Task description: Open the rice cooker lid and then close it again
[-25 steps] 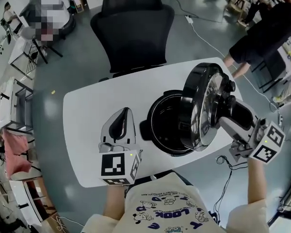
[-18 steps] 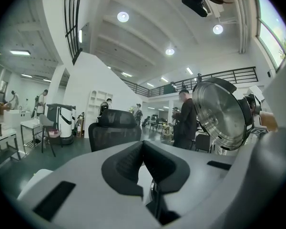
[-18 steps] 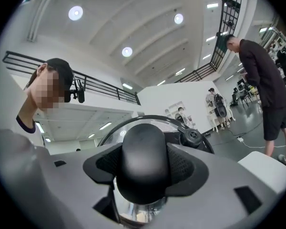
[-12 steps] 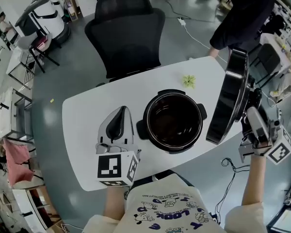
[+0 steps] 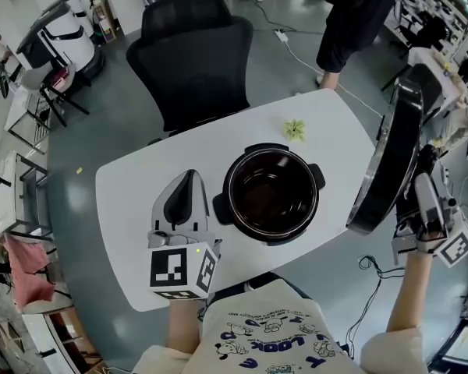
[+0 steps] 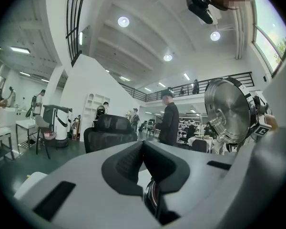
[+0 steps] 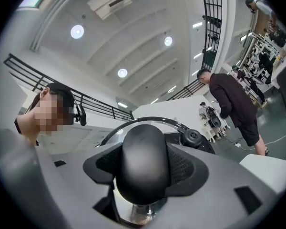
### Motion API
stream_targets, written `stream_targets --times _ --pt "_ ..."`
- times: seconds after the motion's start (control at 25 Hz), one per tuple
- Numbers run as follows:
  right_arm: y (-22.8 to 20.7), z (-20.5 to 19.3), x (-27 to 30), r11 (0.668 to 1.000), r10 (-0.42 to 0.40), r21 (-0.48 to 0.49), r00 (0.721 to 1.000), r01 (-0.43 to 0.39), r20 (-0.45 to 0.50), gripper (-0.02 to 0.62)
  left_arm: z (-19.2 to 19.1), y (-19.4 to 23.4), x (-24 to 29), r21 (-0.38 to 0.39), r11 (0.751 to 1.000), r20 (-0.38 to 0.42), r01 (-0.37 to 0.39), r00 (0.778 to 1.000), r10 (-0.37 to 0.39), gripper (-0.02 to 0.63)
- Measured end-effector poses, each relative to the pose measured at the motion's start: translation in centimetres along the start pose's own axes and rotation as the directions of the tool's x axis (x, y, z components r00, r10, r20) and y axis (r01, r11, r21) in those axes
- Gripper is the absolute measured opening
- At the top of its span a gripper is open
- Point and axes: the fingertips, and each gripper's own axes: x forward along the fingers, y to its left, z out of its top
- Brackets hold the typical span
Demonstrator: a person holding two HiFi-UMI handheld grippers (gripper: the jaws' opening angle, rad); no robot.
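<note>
Half done: right gripper [image 5: 425, 184] clamps the lid [image 5: 390, 162] by its knob, right of the uncovered rice cooker [image 5: 228, 201]; left gripper [image 5: 187, 181], jaws together, rests left. Next, I judge: lower it squarely back.

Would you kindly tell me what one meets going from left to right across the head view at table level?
left gripper → rice cooker → lid → right gripper

Left gripper [image 5: 188, 184] held low just left of the rice cooker pot [image 5: 270, 195], jaws pressed together on nothing, pointed away from the person, right gripper [image 5: 423, 187] raised well right of the pot, right forearm [image 5: 409, 306] stretched forward, jaws clamped on the lid knob [image 7: 143, 154]
</note>
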Motion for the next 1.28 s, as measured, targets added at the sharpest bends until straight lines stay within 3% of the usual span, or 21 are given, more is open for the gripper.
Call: stream_targets --times 0.44,0.68,1.04,1.28 --pt "0.3 -1.4 2.8 0.998 0.039 -0.044 0.990 -0.045 -0.133 0.293 0.2 0.0 -0.5 -0.007 1.000 0.007 -0.005 1.000 0.005 0.014" --pt "0.2 -4.3 5.1 0.994 0.068 -0.058 0.957 -0.088 -0.281 0.293 0.0 1.0 -1.3 -0.012 0.999 0.004 -0.037 0.999 0.037 0.014" --pt "-0.7 -9.5 8.2 0.984 0.106 -0.064 0.846 -0.163 -0.522 0.293 -1.1 2.3 -1.6 -0.026 0.996 -0.028 -0.085 0.996 0.084 0.014" --pt "-0.6 -13.4 9.6 0.965 0.135 -0.076 0.720 -0.252 -0.680 0.293 -1.7 3.0 -1.7 -0.039 0.993 -0.043 -0.112 0.993 0.111 0.014"
